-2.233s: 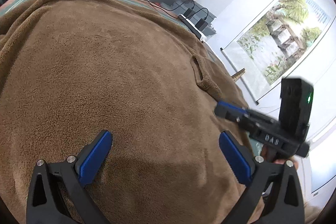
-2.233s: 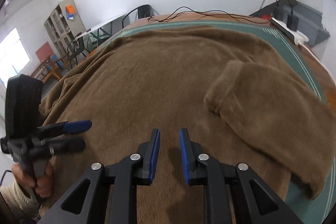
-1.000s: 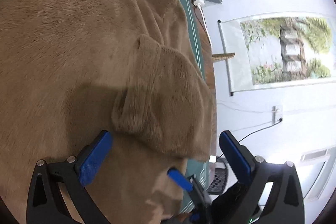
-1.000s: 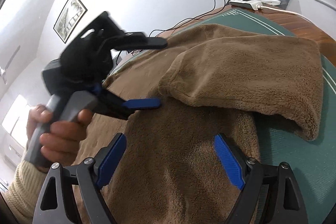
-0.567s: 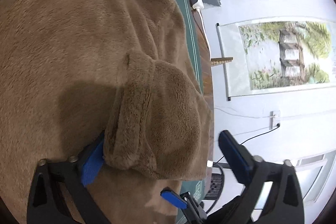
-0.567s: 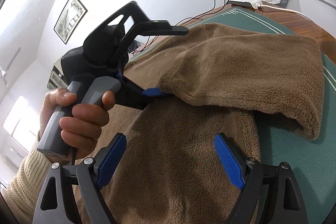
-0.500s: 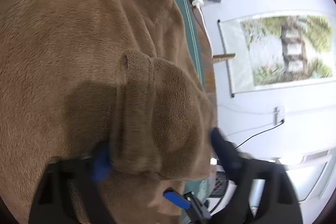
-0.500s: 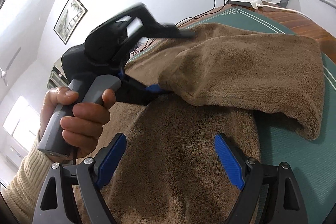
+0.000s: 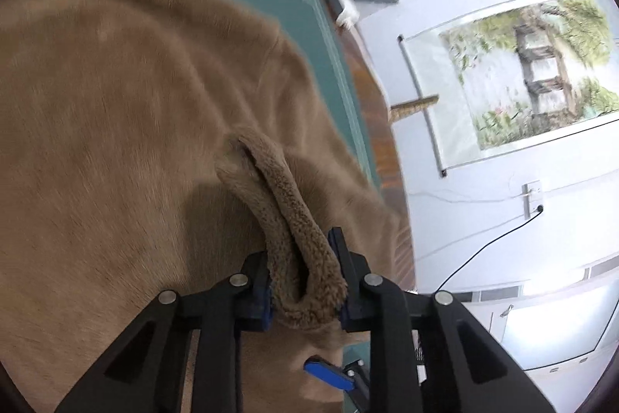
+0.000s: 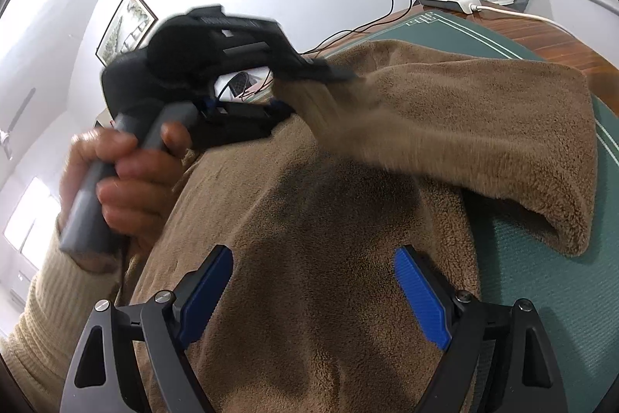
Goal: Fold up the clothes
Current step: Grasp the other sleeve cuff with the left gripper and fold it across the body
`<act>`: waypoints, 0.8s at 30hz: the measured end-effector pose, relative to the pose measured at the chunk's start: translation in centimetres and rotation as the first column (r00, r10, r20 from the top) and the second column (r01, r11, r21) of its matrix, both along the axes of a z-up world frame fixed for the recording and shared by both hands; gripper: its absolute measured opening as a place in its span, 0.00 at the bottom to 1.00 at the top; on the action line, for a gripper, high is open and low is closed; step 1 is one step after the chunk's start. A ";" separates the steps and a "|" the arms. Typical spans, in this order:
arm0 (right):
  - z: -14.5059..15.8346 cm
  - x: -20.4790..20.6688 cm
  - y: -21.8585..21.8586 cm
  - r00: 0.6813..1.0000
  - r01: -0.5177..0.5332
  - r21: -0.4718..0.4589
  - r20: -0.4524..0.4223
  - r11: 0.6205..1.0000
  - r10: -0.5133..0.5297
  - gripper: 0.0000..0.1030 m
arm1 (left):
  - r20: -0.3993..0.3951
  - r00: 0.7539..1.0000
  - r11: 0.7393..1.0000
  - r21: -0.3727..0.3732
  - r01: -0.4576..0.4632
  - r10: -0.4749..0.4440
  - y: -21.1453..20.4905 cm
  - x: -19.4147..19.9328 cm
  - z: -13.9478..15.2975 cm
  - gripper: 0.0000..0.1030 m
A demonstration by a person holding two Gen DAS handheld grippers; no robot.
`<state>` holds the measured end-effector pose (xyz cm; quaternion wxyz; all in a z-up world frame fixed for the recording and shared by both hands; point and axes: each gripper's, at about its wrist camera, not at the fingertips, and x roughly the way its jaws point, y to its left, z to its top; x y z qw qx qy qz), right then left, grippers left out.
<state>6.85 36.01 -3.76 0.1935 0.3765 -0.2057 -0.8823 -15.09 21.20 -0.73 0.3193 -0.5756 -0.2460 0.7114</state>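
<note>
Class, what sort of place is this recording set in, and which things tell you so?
Probably an office or meeting room, not a home: a green mat on a wooden table, a power strip with chargers, and a landscape scroll painting on the white wall.

Bright, even daylight fills both fisheye views, with black vignetting and bent lines at the rims. A window [image 10: 27, 219] blows out white. Motion blur smears the left gripper [image 10: 309, 80] (its hand too), and soft shadows pool on the brown fleece garment [image 9: 127, 126].

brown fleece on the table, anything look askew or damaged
No damage shows. The fleece lies over the green mat, with its sleeve folded across it. The left gripper has just closed on the sleeve's cuff, raising it off the body. The right gripper hovers open.
</note>
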 end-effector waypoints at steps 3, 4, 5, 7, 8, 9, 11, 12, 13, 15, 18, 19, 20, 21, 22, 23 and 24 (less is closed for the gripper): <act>0.0 0.0 0.0 1.000 0.001 0.001 0.002 1.000 -0.001 0.85 | -0.063 0.997 0.999 0.014 -0.031 0.031 -1.3 -1.0 2.7 0.25; -0.1 -0.1 -0.1 1.000 0.002 0.001 0.002 1.000 -0.002 0.85 | -0.085 0.995 0.999 0.019 -0.042 0.044 -2.1 -1.3 3.5 0.25; -0.1 -0.1 0.0 1.000 0.003 0.001 0.003 1.000 -0.003 0.85 | -0.108 0.992 0.998 0.028 -0.058 0.061 -2.9 -1.5 4.4 0.25; -0.1 -0.2 0.0 1.000 0.003 0.002 0.004 1.000 -0.003 0.85 | -0.149 0.984 0.994 0.051 -0.096 0.103 -5.3 -2.0 6.2 0.25; -0.1 -0.2 0.0 1.000 0.003 0.004 0.005 1.000 -0.003 0.85 | -0.164 0.979 0.991 0.066 -0.116 0.125 -6.5 -2.2 7.0 0.25; -0.1 -0.2 -0.1 1.000 0.004 0.006 0.007 1.000 -0.004 0.85 | -0.178 0.972 0.987 0.082 -0.141 0.153 -7.8 -2.4 7.6 0.25; -0.1 -0.2 -0.1 1.000 0.004 0.010 0.009 1.000 -0.004 0.85 | -0.197 0.959 0.977 0.093 -0.191 0.206 -10.8 -2.5 8.2 0.25; -0.2 -0.2 -0.1 1.000 0.004 0.012 0.011 1.000 -0.004 0.85 | -0.201 0.952 0.972 0.096 -0.216 0.231 -12.4 -2.6 8.2 0.25; -0.2 -0.3 -0.1 1.000 0.004 0.015 0.012 1.000 -0.004 0.85 | -0.204 0.945 0.965 0.099 -0.241 0.257 -14.0 -2.6 8.2 0.25; -0.2 -0.3 -0.1 1.000 0.003 0.022 0.015 1.000 -0.003 0.85 | -0.204 0.930 0.951 0.100 -0.291 0.306 -16.9 -2.8 8.0 0.25; -0.3 -0.4 -0.2 1.000 0.003 0.033 0.019 0.999 -0.004 0.85 | -0.192 0.910 0.930 0.077 -0.359 0.368 -20.8 -2.4 6.2 0.25; -0.3 -0.4 -0.2 1.000 0.003 0.037 0.020 0.999 -0.004 0.85 | -0.191 0.905 0.925 0.067 -0.374 0.380 -22.1 -2.0 5.5 0.25; -0.3 -0.4 -0.3 1.000 0.003 0.041 0.021 0.999 -0.004 0.85 | -0.191 0.901 0.921 0.056 -0.386 0.389 -23.2 -1.6 4.8 0.25; -0.3 -0.4 -0.3 1.000 0.004 0.045 0.021 0.999 -0.004 0.85 | -0.190 0.899 0.918 0.045 -0.394 0.395 -24.3 -1.2 4.1 0.25; -0.3 -0.4 -0.4 1.000 0.004 0.049 0.022 0.999 -0.005 0.85 | -0.189 0.897 0.915 0.034 -0.401 0.400 -25.2 -0.7 3.4 0.25; -0.3 -0.4 -0.4 1.000 0.004 0.055 0.023 0.998 -0.005 0.85 | -0.186 0.896 0.914 0.027 -0.405 0.403 -25.9 -0.3 2.7 0.25; -0.2 -0.4 -0.5 1.000 0.004 0.061 0.023 0.998 -0.006 0.85 | -0.183 0.896 0.912 0.021 -0.409 0.405 -26.5 0.0 2.0 0.25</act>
